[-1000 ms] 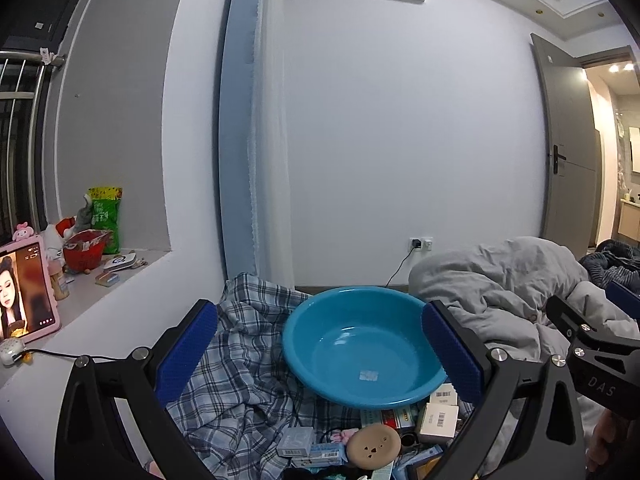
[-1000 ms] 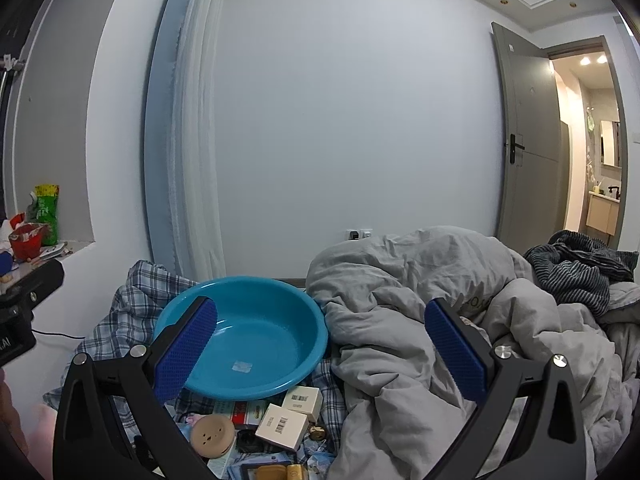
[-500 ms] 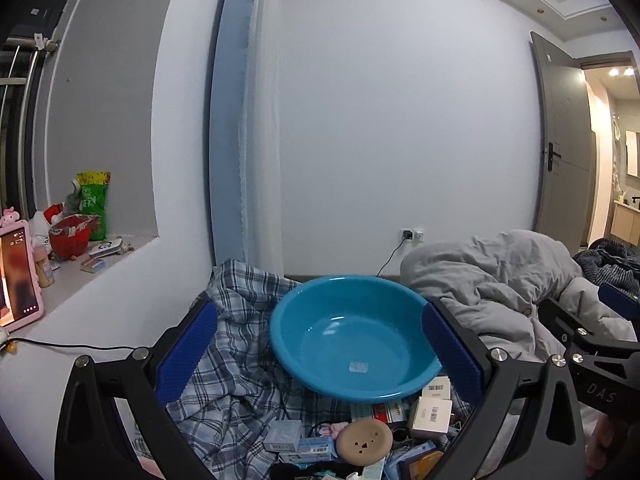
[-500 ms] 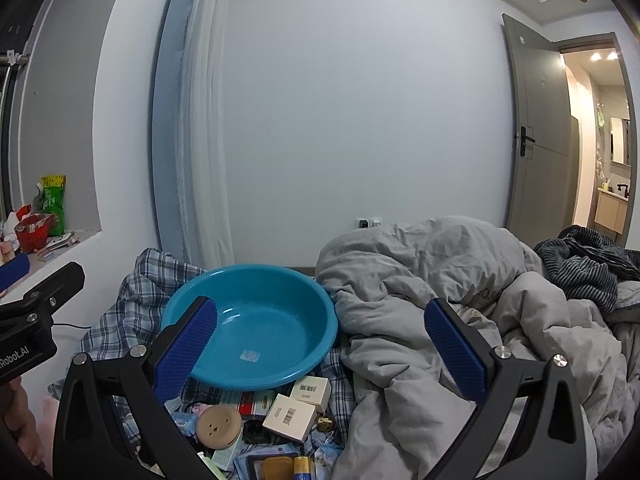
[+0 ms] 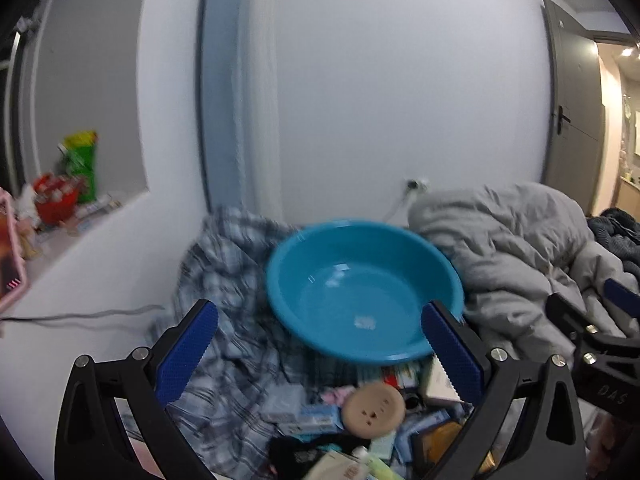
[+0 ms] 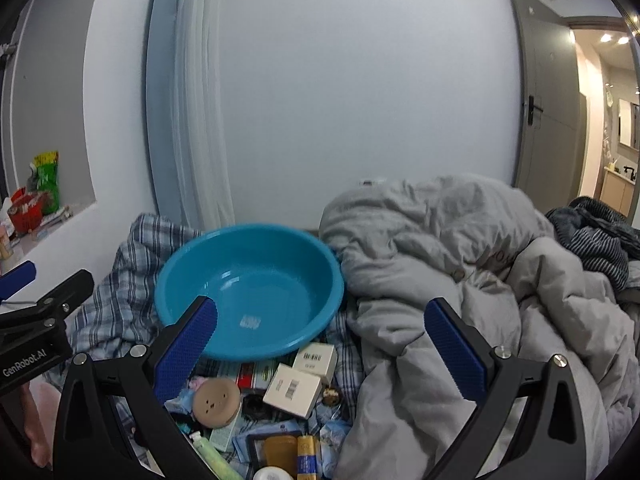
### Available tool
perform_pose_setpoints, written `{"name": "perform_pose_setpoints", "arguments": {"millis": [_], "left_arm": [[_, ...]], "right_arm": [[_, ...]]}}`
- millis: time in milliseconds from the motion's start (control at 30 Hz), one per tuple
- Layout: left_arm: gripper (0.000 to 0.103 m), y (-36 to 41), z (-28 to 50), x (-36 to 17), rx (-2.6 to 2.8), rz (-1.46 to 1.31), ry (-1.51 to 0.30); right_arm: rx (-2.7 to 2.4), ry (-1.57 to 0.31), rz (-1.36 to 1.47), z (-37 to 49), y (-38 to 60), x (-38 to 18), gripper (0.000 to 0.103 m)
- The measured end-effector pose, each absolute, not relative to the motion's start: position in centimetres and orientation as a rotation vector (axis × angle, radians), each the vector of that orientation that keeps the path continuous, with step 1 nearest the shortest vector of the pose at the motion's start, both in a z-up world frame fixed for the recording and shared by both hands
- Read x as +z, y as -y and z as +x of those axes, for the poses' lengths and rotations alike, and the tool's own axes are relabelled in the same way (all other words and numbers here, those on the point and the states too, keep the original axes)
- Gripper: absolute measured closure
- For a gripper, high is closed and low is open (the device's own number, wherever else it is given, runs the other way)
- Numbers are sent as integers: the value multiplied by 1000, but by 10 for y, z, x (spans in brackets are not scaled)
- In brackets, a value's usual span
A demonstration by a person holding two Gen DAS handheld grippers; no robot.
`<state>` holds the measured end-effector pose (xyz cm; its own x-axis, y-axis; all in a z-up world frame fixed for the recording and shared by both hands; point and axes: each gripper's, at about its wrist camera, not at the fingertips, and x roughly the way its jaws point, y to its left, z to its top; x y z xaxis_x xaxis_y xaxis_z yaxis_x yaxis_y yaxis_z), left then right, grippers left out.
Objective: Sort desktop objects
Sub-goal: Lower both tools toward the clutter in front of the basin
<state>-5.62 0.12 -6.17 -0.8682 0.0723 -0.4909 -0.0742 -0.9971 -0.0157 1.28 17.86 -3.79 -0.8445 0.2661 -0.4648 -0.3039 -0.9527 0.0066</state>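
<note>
Left wrist view, change: more of the clutter below the blue basin is brought into view than half a second ago, and the basin is seen further right; the frame is smeared by motion.
Left gripper: jaws are held spread wide with nothing between them, the blue pads framing the basin from in front.
Basin: it is seen resting on a plaid cloth, with its right edge just beside a grey duvet.
Sortable items: a round tan disc and small packets are seen piled just below the basin; they are too blurred to be named further.
Surroundings: a ledge with a red container is seen at far left.

Right wrist view, change: the pile is shown lower and fuller than before; the basin is placed behind the left pad.
Right gripper: jaws are held wide apart and empty, above the duvet.
Sortable items: two white barcoded boxes are seen touching, in front of the basin rim; the tan disc lies beside them, with a green tube and a yellow tube nearer the camera.
In the way: the pile's left edge is covered by the left finger.
Other gripper: the left gripper is seen at the left edge.
</note>
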Motion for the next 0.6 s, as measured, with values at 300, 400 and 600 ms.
{"name": "perform_pose_setpoints", "arguments": {"millis": [300,400,600], "left_arm": [[0,-9,-75,-88,2841,-985,17],[0,-6,-78,-90,2838,-1017,32],[0,-5,-82,-94,2838,-1073,9]], "right_arm": [[2744,-103,-850,-1,-176,-58,0],[2753,-129,-870,-2,-178,-59,0],[2732,-142,-890,-3,-182,-60,0]]}}
